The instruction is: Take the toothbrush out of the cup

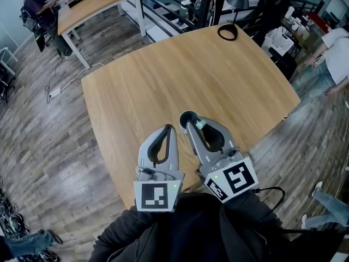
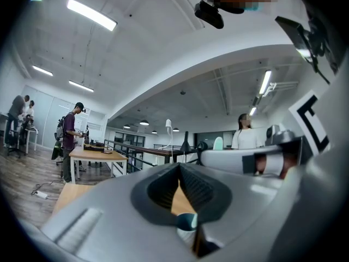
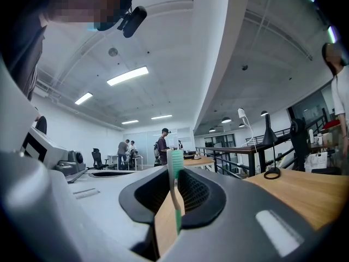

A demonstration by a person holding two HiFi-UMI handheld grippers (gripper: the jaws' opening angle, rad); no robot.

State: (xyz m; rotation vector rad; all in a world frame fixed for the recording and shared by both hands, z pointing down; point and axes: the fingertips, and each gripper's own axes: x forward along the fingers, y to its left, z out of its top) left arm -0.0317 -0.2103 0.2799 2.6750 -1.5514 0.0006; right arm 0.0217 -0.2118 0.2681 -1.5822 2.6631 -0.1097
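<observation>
The right gripper (image 3: 174, 174), at the near right of the wooden table (image 1: 218, 70), has its jaws drawn narrow and closed on the toothbrush (image 3: 175, 185). The brush stands upright between them, green bristle head uppermost. The cup (image 1: 188, 115) stands on the table just beyond this gripper's tips. Whether the handle's foot is inside the cup cannot be told. The left gripper (image 1: 170, 127) lies just to the left, jaws together and holding nothing.
</observation>
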